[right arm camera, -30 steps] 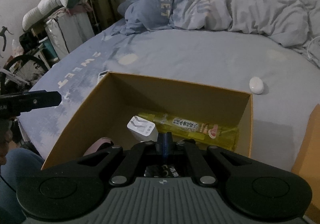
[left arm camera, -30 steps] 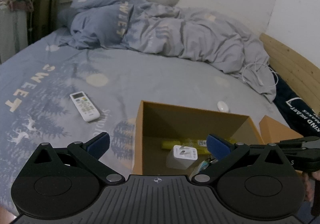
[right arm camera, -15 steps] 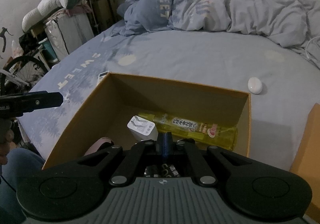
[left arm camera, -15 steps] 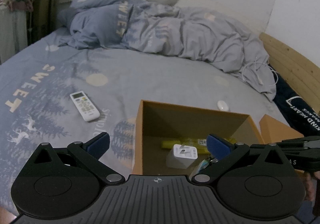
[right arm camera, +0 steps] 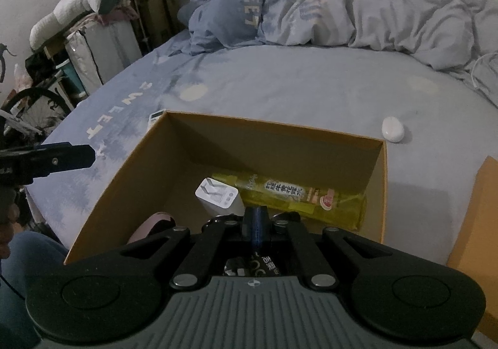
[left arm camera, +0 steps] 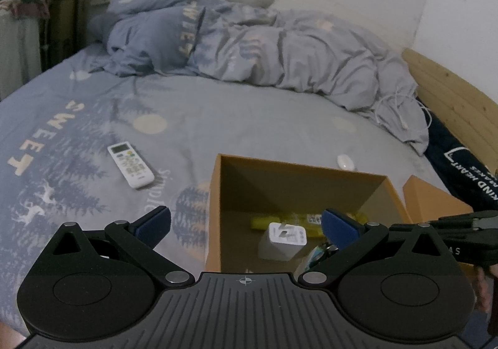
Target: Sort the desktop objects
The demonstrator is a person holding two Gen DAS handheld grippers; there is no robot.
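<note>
An open orange cardboard box (left arm camera: pixel 218 193) (right arm camera: pixel 130 168) sits on the bed. Inside lie a yellow bottle (right arm camera: pixel 298 196) (left arm camera: pixel 298 219), a white charger (right arm camera: pixel 219 198) (left arm camera: pixel 284 240) and a pink thing (right arm camera: pixel 152 226). A white remote (left arm camera: pixel 130 168) lies on the sheet left of the box. A small white oval case (right arm camera: pixel 392 129) (left arm camera: pixel 345 161) lies behind the box. My left gripper (left arm camera: pixel 246 223) is open and empty over the box's near left corner. My right gripper (right arm camera: pixel 256 219) is shut with nothing between the pads, above the box's near side.
An orange lid (right arm camera: pixel 476 224) (left arm camera: pixel 429 202) lies right of the box. A crumpled grey-blue duvet (left arm camera: pixel 264 50) fills the far side of the bed. A white cable (left arm camera: pixel 401 112) lies by the wooden bed frame (left arm camera: pixel 451 93). Clutter and a bicycle (right arm camera: pixel 31 106) stand to the left.
The views have shifted slightly. No object has moved and both grippers hold the same state.
</note>
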